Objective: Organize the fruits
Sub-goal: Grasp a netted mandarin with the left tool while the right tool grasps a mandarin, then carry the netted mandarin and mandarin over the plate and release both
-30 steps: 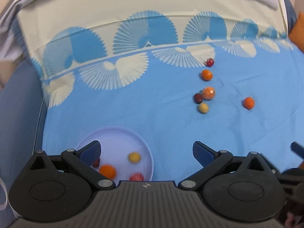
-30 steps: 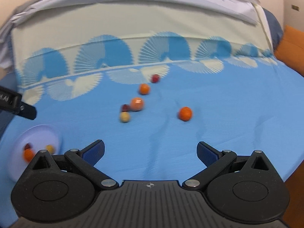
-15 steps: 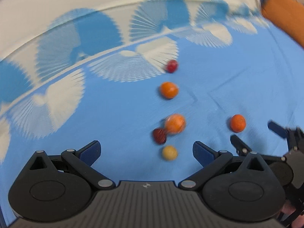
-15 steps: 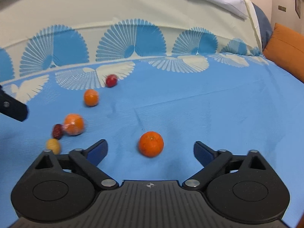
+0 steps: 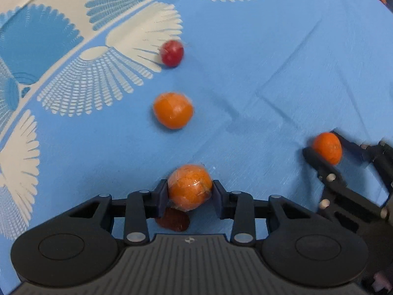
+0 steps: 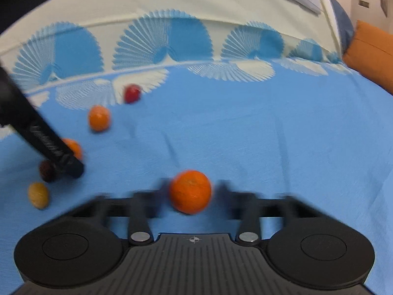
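Observation:
My left gripper (image 5: 189, 191) is shut on a plastic-wrapped orange (image 5: 189, 184) on the blue sheet; a dark red fruit (image 5: 173, 221) lies just under it. My right gripper (image 6: 190, 191) is closing around a bare orange (image 6: 190, 191); its fingers are blurred, with small gaps still showing beside the fruit. That orange also shows in the left wrist view (image 5: 328, 147) between the right gripper's fingers. Another orange (image 5: 173, 110) and a red fruit (image 5: 171, 53) lie farther out. A yellow fruit (image 6: 38, 195) lies at the left in the right wrist view.
The blue sheet (image 5: 270, 61) with white fan patterns covers the bed. An orange cushion (image 6: 371, 51) sits at the far right. The left gripper's arm (image 6: 44, 145) crosses the left side of the right wrist view.
Both grippers moved forward and down onto the fruits. The left has closed on the wrapped orange; the right's fingers have closed in around the bare orange. The white plate has left view.

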